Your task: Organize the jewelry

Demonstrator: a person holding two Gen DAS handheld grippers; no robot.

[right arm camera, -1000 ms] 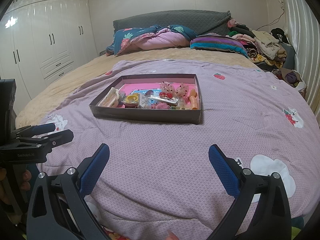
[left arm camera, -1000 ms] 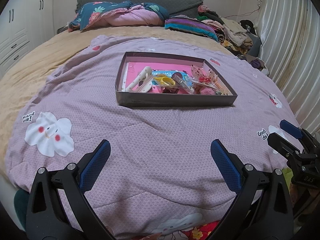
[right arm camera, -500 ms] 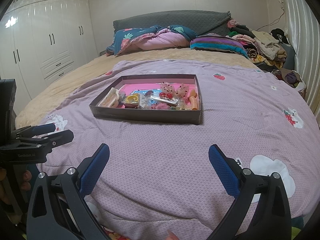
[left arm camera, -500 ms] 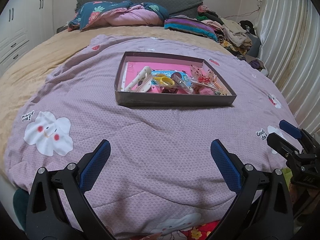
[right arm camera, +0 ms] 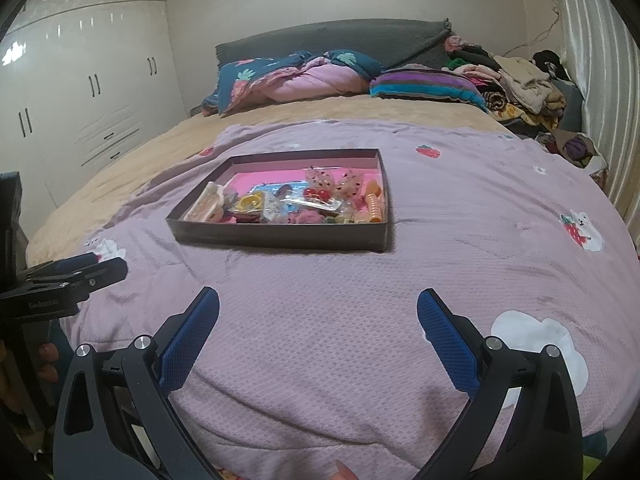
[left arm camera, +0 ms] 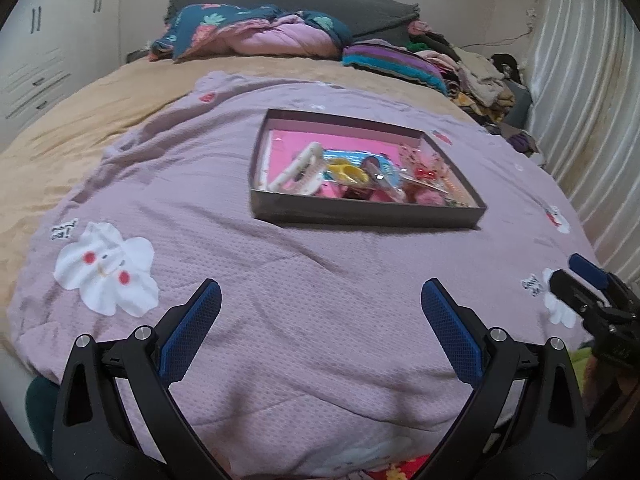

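Note:
A shallow dark box (left arm camera: 360,216) with a pink inside lies on the purple quilt mid-bed; it also shows in the right wrist view (right arm camera: 280,238). It holds mixed hair and jewelry pieces: a cream clip (left arm camera: 298,166), a yellow piece (left arm camera: 348,172), an orange coil (right arm camera: 374,208), a red bow (right arm camera: 318,194). My left gripper (left arm camera: 320,300) is open and empty, well short of the box. My right gripper (right arm camera: 318,304) is open and empty, also short of it.
The purple quilt (left arm camera: 280,280) has white cloud patches (left arm camera: 106,268). Pillows and folded blankets (right arm camera: 320,76) lie at the headboard, a clothes pile (right arm camera: 520,84) at the far right. White wardrobes (right arm camera: 80,100) stand left, a curtain (left arm camera: 592,120) right.
The left wrist view has shifted slightly, so the box sits a little further right. Both grippers stay open.

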